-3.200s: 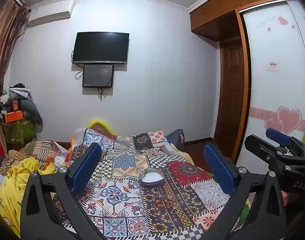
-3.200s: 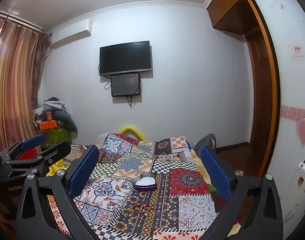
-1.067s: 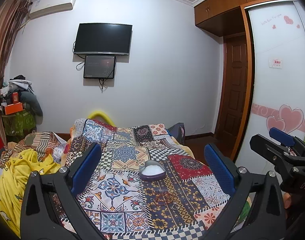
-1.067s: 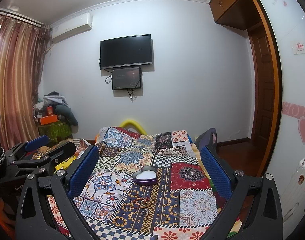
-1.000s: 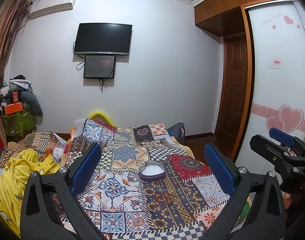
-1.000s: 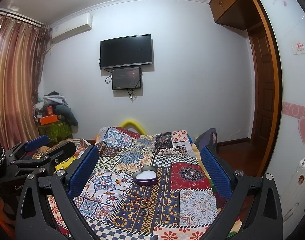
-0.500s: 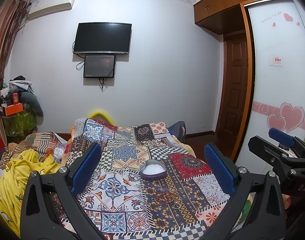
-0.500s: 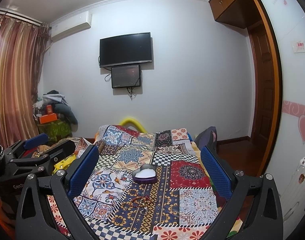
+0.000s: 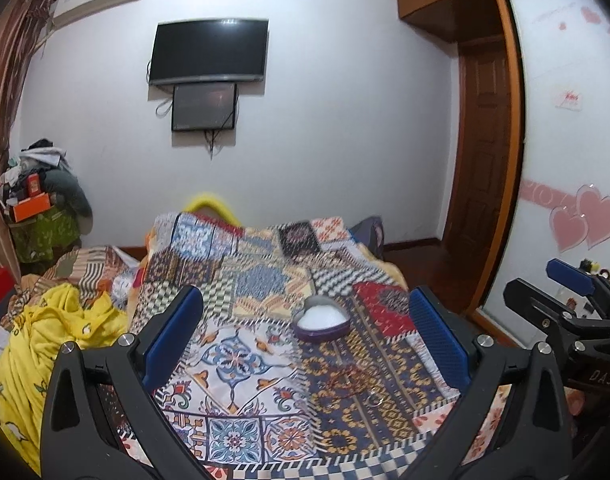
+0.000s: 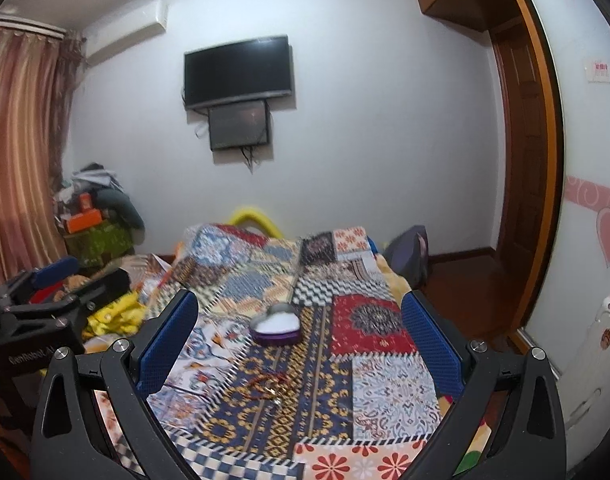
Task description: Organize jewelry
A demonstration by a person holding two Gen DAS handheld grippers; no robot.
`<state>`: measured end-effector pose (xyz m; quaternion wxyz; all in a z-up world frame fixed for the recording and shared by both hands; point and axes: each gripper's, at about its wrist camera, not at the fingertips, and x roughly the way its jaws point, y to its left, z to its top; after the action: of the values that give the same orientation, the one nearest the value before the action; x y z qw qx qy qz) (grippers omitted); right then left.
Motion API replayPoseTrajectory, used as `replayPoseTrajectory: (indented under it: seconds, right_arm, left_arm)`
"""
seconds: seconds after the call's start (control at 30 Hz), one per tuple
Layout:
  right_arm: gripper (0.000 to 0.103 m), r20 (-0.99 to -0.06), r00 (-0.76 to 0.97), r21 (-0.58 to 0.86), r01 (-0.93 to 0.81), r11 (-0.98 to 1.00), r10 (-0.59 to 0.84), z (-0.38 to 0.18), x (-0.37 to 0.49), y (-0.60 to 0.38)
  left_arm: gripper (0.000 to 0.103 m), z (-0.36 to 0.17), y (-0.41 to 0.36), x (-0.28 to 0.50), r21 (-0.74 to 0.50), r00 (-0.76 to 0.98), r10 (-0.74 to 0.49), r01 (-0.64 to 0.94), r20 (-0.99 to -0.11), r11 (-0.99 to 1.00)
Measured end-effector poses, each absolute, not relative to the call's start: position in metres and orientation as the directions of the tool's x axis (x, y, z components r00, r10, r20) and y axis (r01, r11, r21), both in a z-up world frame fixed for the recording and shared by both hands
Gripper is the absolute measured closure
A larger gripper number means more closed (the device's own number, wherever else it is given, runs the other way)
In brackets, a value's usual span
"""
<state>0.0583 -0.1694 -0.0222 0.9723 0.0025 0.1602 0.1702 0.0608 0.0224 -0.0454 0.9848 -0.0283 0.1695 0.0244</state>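
A purple heart-shaped jewelry box (image 9: 322, 322) with a white lining lies open on the patchwork quilt (image 9: 241, 288). It also shows in the right wrist view (image 10: 276, 329). A red bead bracelet (image 9: 347, 378) and a small ring (image 9: 374, 400) lie on the quilt in front of the box; the jewelry (image 10: 269, 385) shows in the right wrist view too. My left gripper (image 9: 305, 344) is open and empty, held above the quilt's near end. My right gripper (image 10: 299, 344) is open and empty beside it on the right.
A yellow garment (image 9: 53, 332) and piled clothes lie left of the quilt. A cluttered stand (image 9: 37, 216) is by the curtain. A TV (image 9: 209, 52) hangs on the far wall. A wooden door (image 9: 485, 152) and a wardrobe with pink hearts (image 9: 585, 220) are on the right.
Both grippers have shifted slightly forward and tilted, so the quilt and box sit a little differently in view. Both stay open and empty.
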Motion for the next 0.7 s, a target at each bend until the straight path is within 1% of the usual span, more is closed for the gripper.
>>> replayPoseTrajectory:
  seconds: [0.1,0.3,0.43,0.57,0.6,0.67,0.7]
  right_arm:
    - [0.002,-0.364,0.88,0.053,-0.306,0.951,0.304,-0.039,0.073,-0.171]
    - [0.002,-0.483,0.839,0.017,-0.278,0.96,0.251,-0.079,0.101,-0.171]
    - [0.002,-0.556,0.798,-0.03,-0.298,0.954,0.232,-0.101,0.11,-0.162]
    - [0.003,-0.602,0.758,-0.036,-0.339,0.94,0.25,-0.123,0.119,-0.153]
    - [0.004,-0.612,0.748,-0.033,-0.35,0.936,0.259,-0.127,0.122,-0.151]
    - [0.015,-0.642,0.711,-0.017,-0.386,0.922,0.286,-0.139,0.127,-0.145]
    - [0.017,-0.652,0.697,-0.008,-0.399,0.917,0.297,-0.143,0.13,-0.143]
  left_arm:
    - [0.0,-0.061,0.027,0.077,-0.045,0.92,0.05,-0.073,-0.39,0.996]
    - [0.0,-0.104,0.039,0.11,-0.038,0.845,0.06,-0.095,-0.532,0.995]
    - [0.0,-0.135,0.043,0.126,-0.022,0.785,0.06,-0.094,-0.616,0.995]
    - [0.0,-0.161,0.047,0.135,-0.035,0.735,0.037,-0.083,-0.677,0.996]
    - [0.0,-0.166,0.048,0.137,-0.039,0.724,0.032,-0.081,-0.689,0.996]
    - [0.002,-0.174,0.047,0.14,-0.035,0.708,0.029,-0.076,-0.706,0.997]
    - [0.008,-0.177,0.046,0.141,-0.022,0.701,0.035,-0.073,-0.712,0.997]
